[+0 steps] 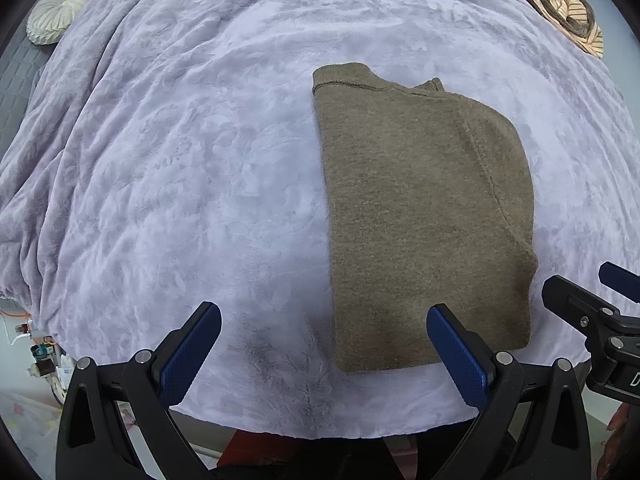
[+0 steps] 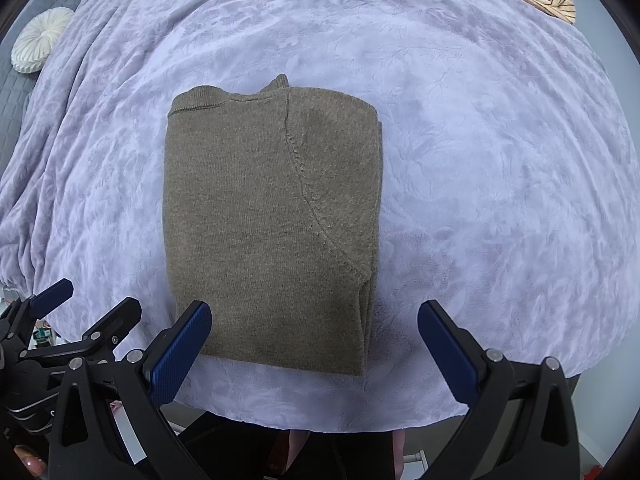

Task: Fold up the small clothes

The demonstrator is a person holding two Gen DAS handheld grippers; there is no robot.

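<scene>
Both the left claw (image 1: 324, 344) and right claw (image 2: 315, 338) are spread wide, holding nothing, hovering at the near edge of the folded brown sweater (image 2: 272, 220) on the bed (image 2: 480, 160)

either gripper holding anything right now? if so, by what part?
Nothing is held. The left gripper and right gripper are both open, hovering near the near edge of the folded brown sweater, which lies flat on the purple blanket.

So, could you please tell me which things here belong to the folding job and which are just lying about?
Part of the job:
- brown sweater, folded on the lilac blanket
- left gripper, open
- right gripper, open

Lying about:
- striped garment
- round white cushion
</scene>
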